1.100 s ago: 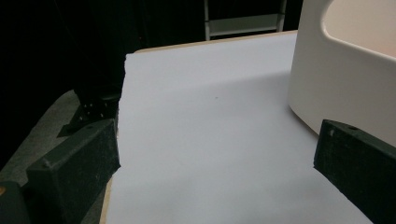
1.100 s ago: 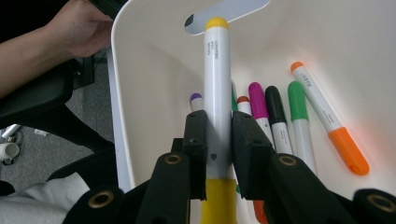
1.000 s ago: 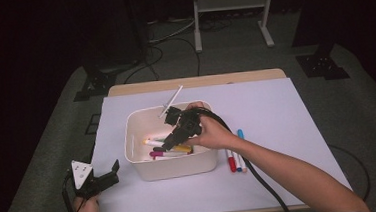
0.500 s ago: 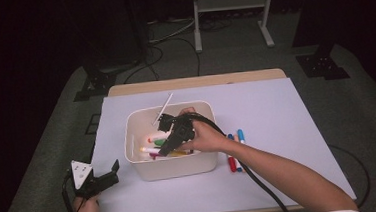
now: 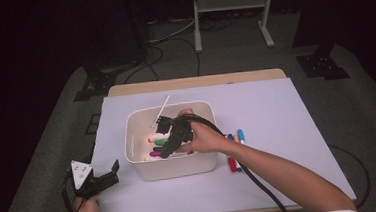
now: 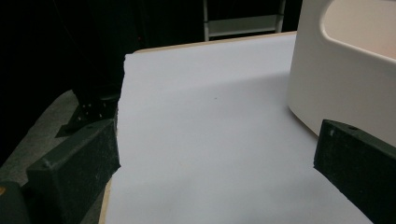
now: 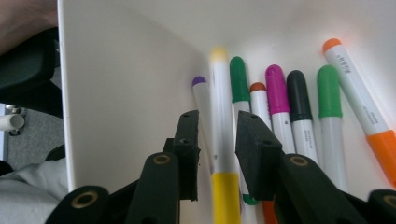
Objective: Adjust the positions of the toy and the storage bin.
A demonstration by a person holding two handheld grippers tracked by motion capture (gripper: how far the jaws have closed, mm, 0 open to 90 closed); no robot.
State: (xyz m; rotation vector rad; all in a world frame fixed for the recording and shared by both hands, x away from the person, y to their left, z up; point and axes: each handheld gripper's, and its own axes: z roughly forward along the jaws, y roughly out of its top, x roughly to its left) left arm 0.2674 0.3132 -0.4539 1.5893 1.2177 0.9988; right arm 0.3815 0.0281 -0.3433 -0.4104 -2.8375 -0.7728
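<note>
While between the jaws, yellow marker points lengthwise away.

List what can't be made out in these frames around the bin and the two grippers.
- Yellow-capped white marker: motion-blurred in the right gripper view; whether the right gripper touches it is unclear.
- White plastic bin: cut off by the left gripper view's edge.
- Markers lying beside the bin: partly hidden by the forearm in the high view.

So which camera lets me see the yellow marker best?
The right gripper view: the yellow marker runs up between the right hand-held gripper's jaws, blurred, over other markers in the white bin. The high view shows small coloured markers there, yellow hard to pick out. The left gripper view shows the bin's outer wall.
</note>
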